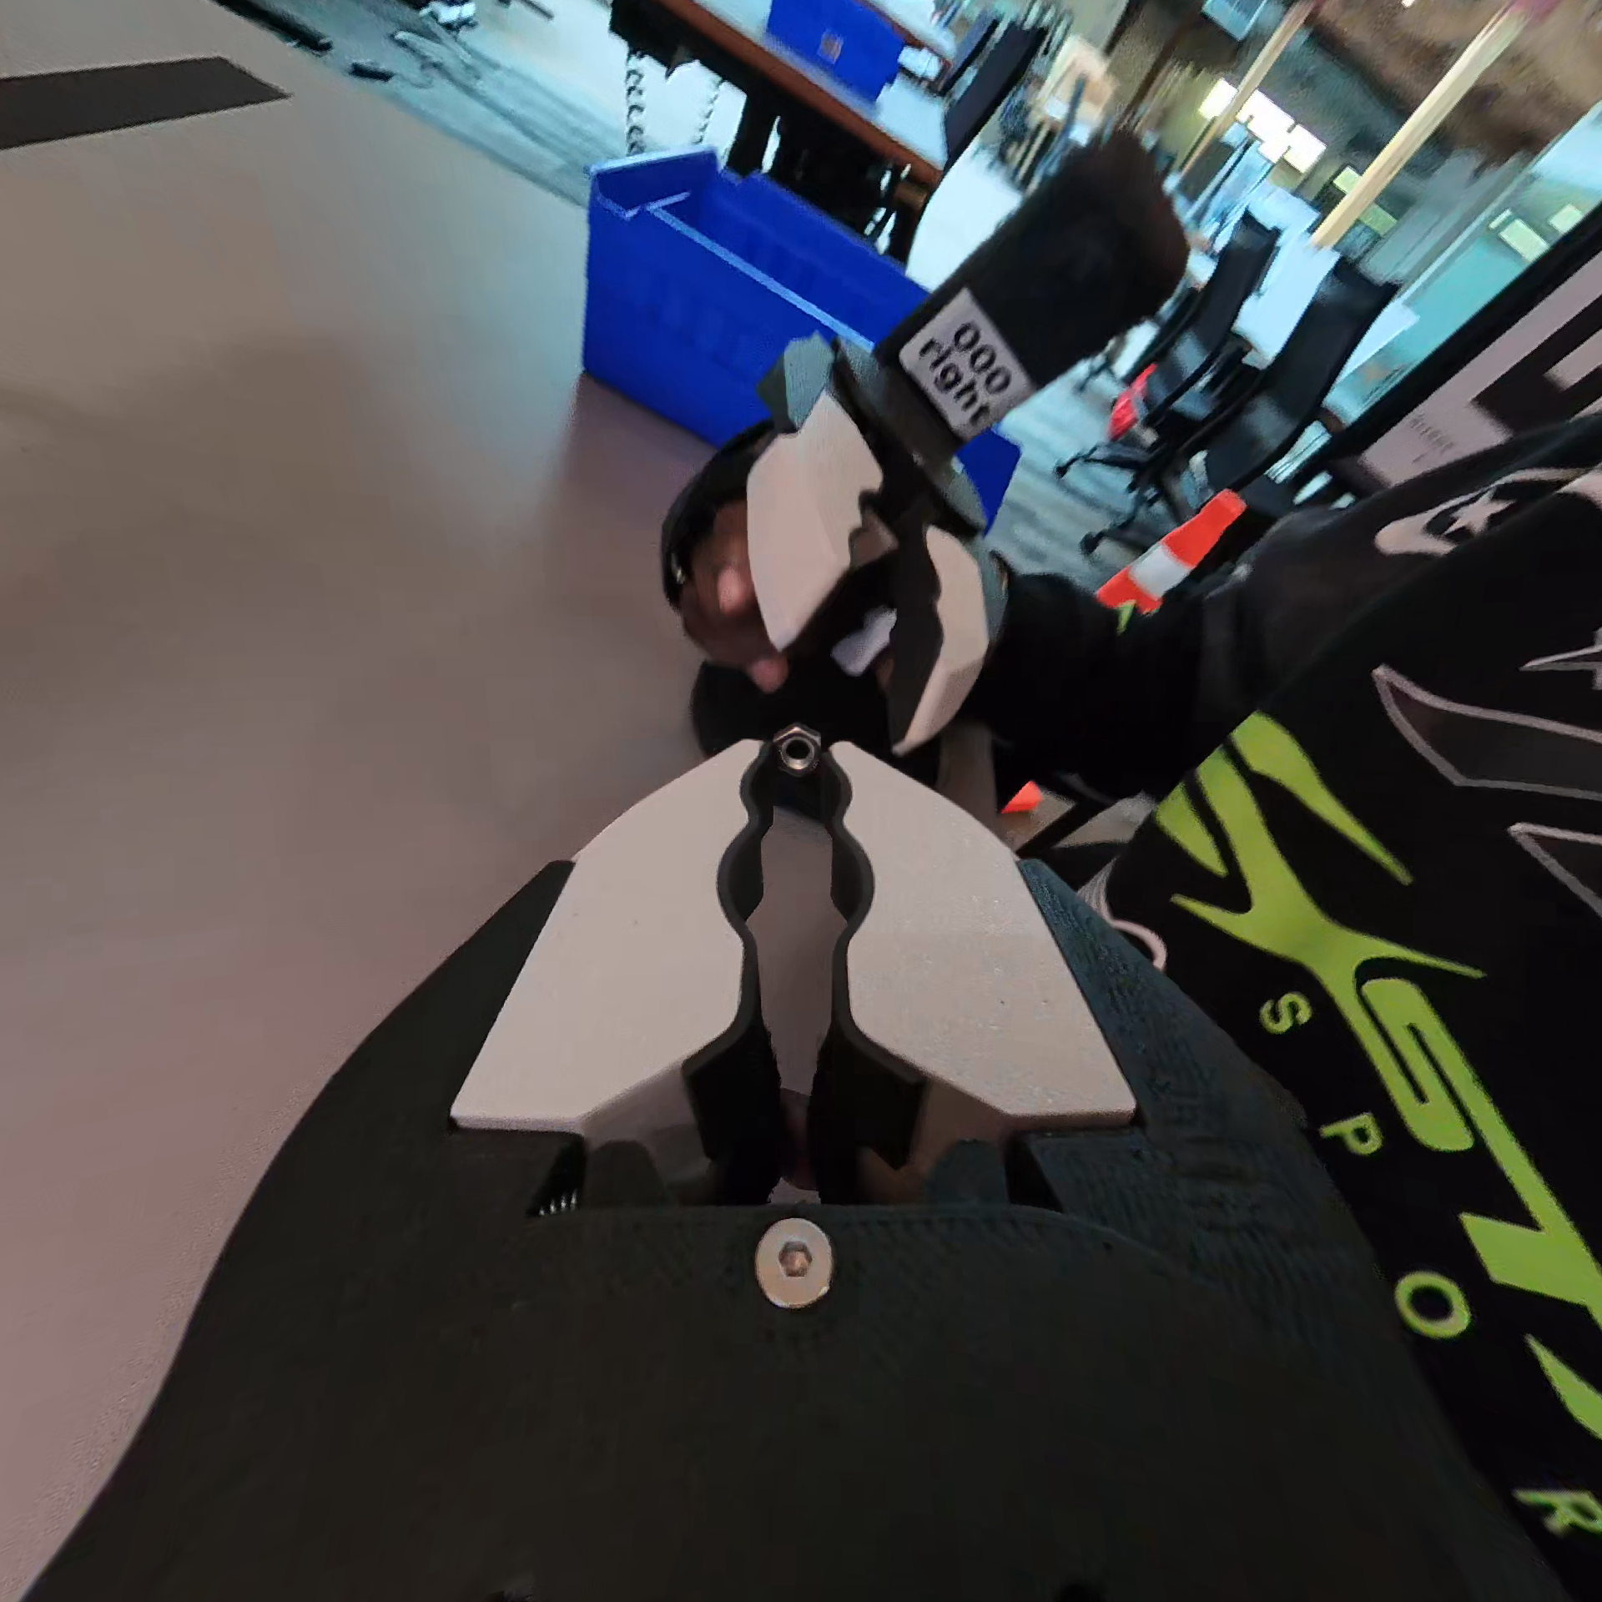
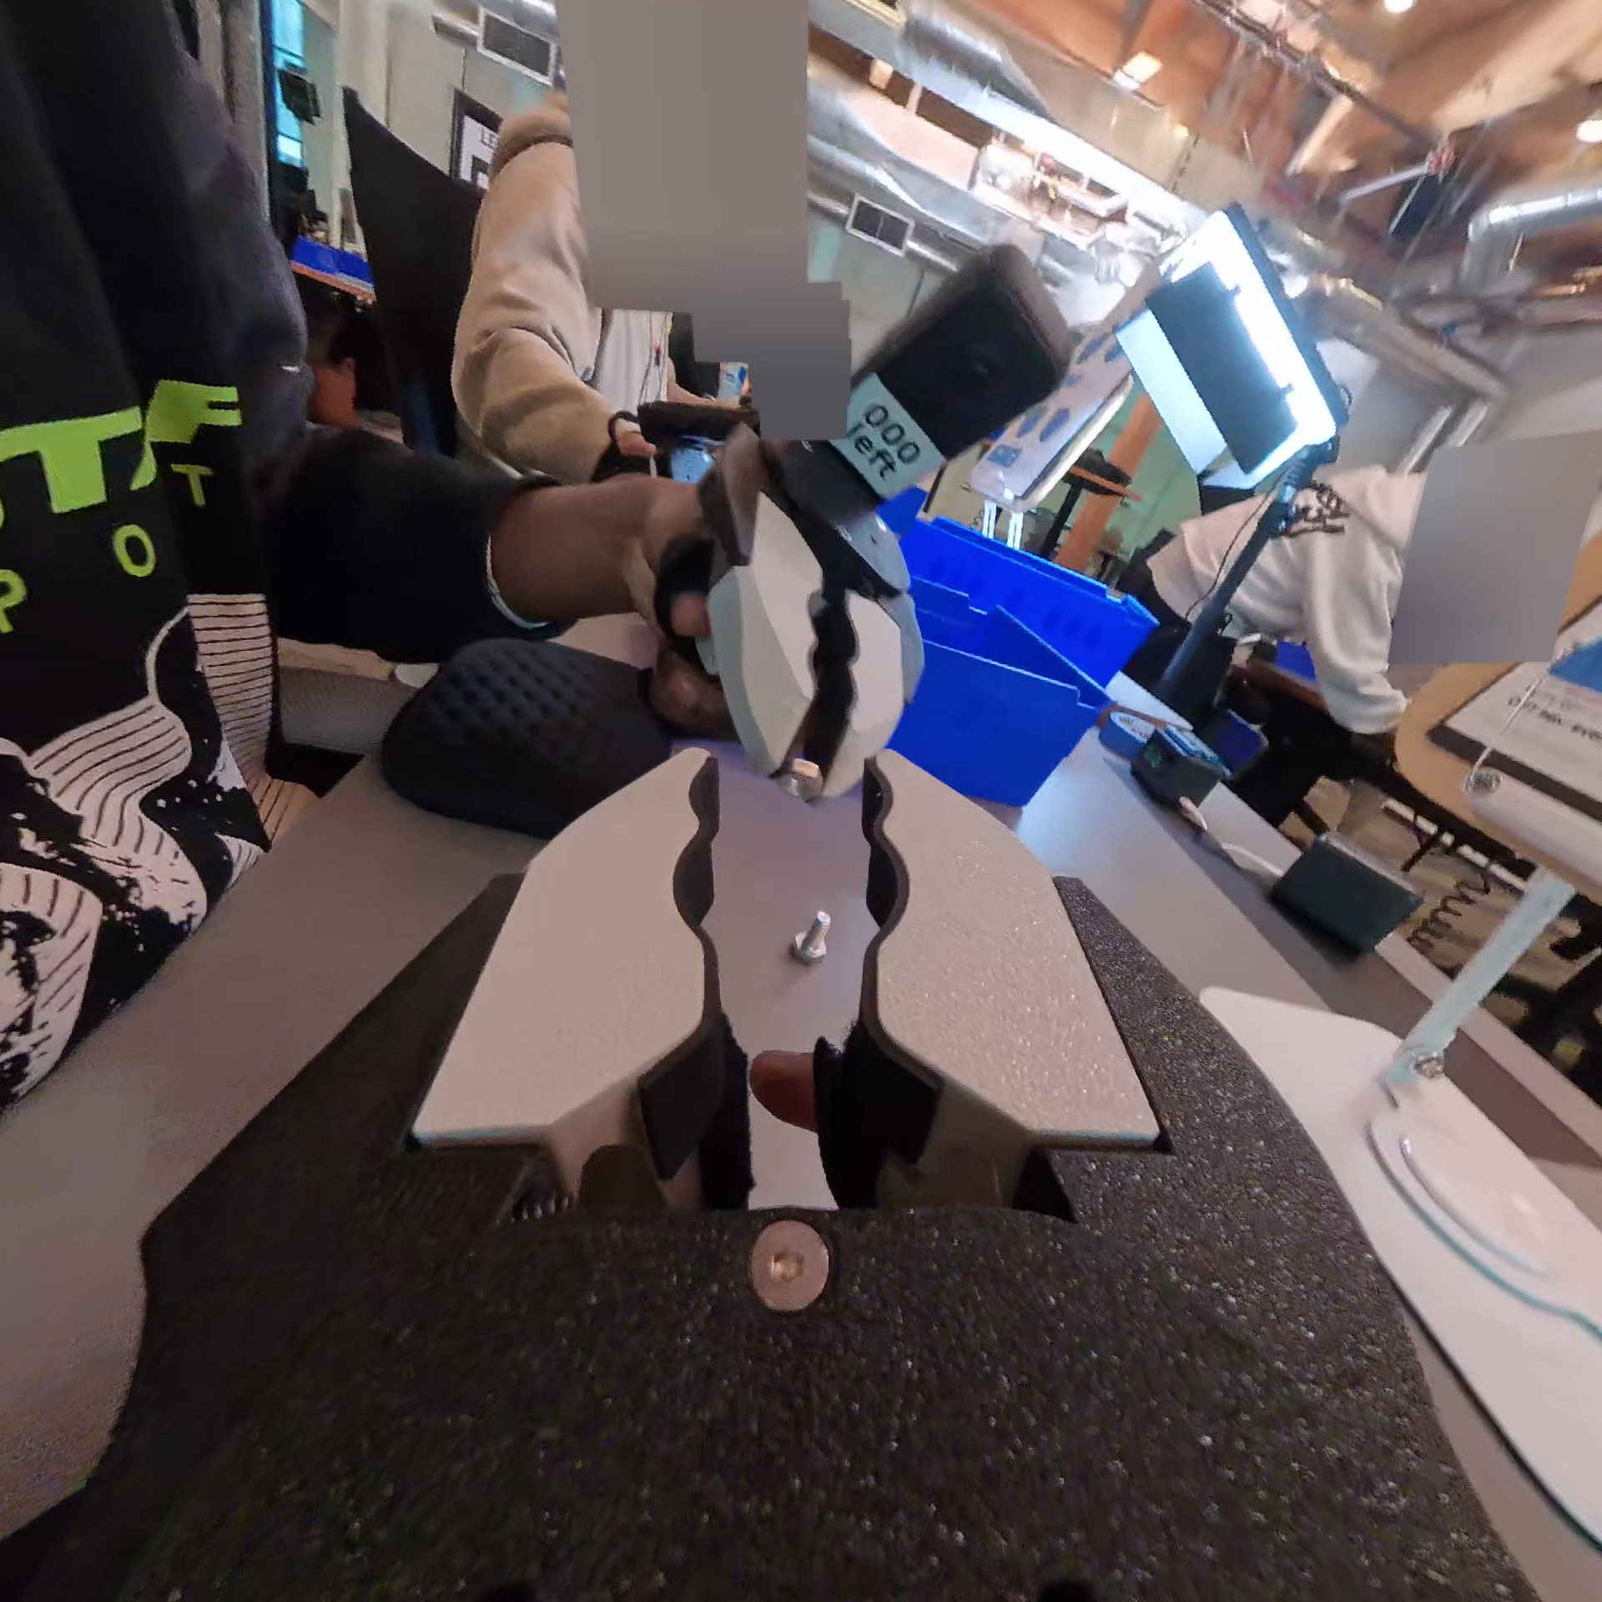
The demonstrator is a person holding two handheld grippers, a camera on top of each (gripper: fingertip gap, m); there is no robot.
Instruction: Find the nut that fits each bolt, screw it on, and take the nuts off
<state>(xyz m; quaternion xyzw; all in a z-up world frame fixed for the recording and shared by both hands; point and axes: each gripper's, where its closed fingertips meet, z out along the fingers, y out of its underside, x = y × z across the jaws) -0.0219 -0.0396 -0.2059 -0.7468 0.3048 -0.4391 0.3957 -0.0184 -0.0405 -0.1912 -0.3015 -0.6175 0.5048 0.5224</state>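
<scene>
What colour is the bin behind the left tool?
Bright blue bin, clearest in the right wrist view.

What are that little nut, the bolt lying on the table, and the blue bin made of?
The nut, pinched in the left tool, looks like bare metal: silvery, with bright glints. The bolt on the table has the same shiny silver look, so probably steel, perhaps plated. The blue bin seems to be moulded plastic: even colour, thin smooth walls, soft sheen.
</scene>
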